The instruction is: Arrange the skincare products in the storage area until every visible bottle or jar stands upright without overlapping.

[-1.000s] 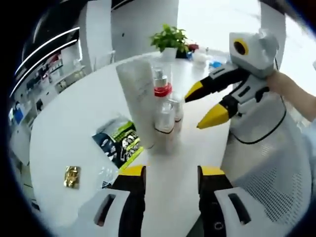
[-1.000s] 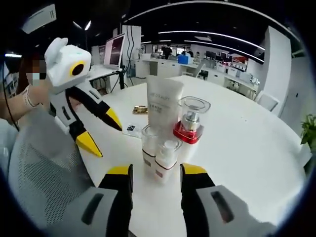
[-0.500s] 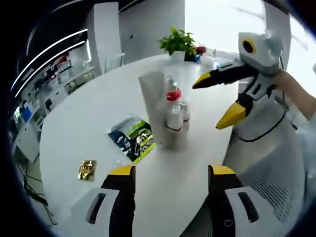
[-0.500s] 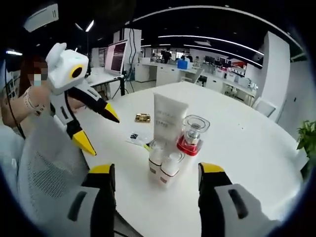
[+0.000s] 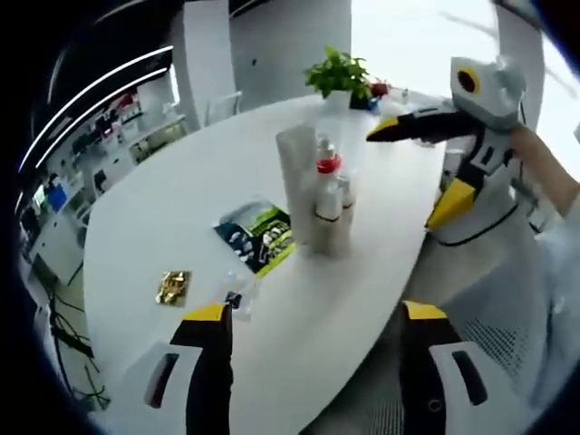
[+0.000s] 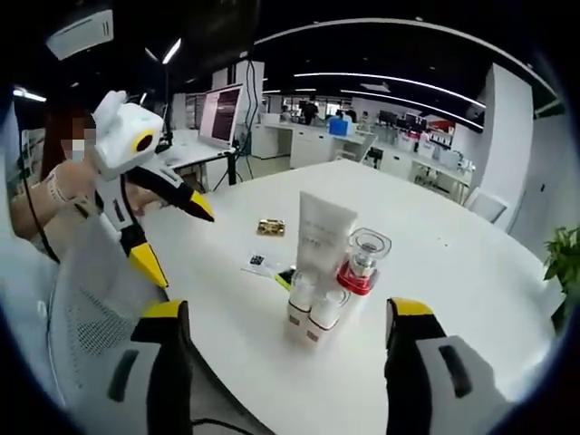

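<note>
The skincare products stand upright in a tight cluster on the white round table [image 5: 154, 208]: a tall white tube [image 5: 297, 179], a clear-capped bottle with a red collar [image 5: 327, 166] and two small white bottles [image 5: 330, 217]. My left gripper [image 5: 315, 313] is open, well back from them. My right gripper [image 5: 418, 167] comes in from the right, open, beside the cluster. In the right gripper view the tube [image 6: 322, 234], the red-collared bottle [image 6: 362, 265] and the small bottles [image 6: 314, 308] stand beyond my open right gripper [image 6: 286, 310]. The left gripper [image 6: 175, 237] hangs open at the left.
A green-and-black sachet [image 5: 258, 237] and a gold packet [image 5: 172, 286] lie flat left of the cluster. A potted plant [image 5: 340, 72] stands at the table's far edge. A mesh chair back [image 5: 494, 299] rises at the near right. A person's hand [image 6: 63, 186] holds the left gripper.
Both views have drawn back from the cluster, which now looks smaller and farther away. The jaws of both grippers stand wider apart. The products have not moved.
</note>
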A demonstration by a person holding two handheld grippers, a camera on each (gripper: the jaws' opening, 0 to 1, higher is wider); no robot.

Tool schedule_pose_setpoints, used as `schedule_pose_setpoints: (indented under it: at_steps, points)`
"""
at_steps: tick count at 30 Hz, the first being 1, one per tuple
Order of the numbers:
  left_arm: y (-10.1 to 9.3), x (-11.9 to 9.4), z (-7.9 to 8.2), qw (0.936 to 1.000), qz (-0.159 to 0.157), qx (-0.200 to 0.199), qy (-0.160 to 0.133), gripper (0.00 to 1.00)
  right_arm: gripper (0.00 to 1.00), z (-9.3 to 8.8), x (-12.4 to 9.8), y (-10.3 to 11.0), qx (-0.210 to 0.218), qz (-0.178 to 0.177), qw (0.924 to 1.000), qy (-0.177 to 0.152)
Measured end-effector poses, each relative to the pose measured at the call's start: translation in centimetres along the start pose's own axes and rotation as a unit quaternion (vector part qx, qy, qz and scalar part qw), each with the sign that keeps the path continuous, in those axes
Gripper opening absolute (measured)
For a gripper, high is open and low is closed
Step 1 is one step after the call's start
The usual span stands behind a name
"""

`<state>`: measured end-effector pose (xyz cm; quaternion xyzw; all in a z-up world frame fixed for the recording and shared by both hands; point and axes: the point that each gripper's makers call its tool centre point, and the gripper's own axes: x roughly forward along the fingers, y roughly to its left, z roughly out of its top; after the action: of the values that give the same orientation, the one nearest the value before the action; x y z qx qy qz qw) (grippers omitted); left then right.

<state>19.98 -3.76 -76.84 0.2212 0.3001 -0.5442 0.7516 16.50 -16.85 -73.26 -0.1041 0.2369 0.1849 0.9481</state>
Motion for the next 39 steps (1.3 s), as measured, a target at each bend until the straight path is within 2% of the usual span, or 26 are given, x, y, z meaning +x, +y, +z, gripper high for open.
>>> schedule_pose_setpoints:
  at_steps: [3, 6, 20, 28, 33, 39]
  points:
    - [0.1, -0.4, -0.2, 1.0, 0.005, -0.003, 0.0, 0.77, 0.97, 0.0, -0.1, 0.1, 0.001, 0.002, 1.0, -0.002]
    - [0.4, -0.8, -0.3, 0.9999, 0.013, -0.01, -0.001, 0.8, 0.99, -0.1, -0.1, 0.2, 0.001, 0.002, 1.0, -0.001]
    - [2.0, -2.2, -0.7, 0.9985, 0.051, -0.021, -0.002, 0.96, 1.0, -0.2, -0.2, 1.3, 0.003, 0.018, 0.9998, -0.004]
    - [1.4, -1.7, -0.8, 0.9988, 0.037, -0.033, -0.003, 0.97, 1.0, -0.4, 0.0, 0.9, 0.006, 0.02, 0.9998, -0.001]
    - [1.1, -1.3, -0.7, 0.999, 0.028, -0.035, -0.002, 0.97, 1.0, 0.0, 0.2, 0.4, -0.01, 0.024, 0.9997, 0.001]
    - [1.6, -0.9, -0.2, 0.998, 0.023, -0.056, -0.019, 0.97, 1.0, 0.6, 0.3, 0.0, -0.007, 0.032, 0.9994, -0.009]
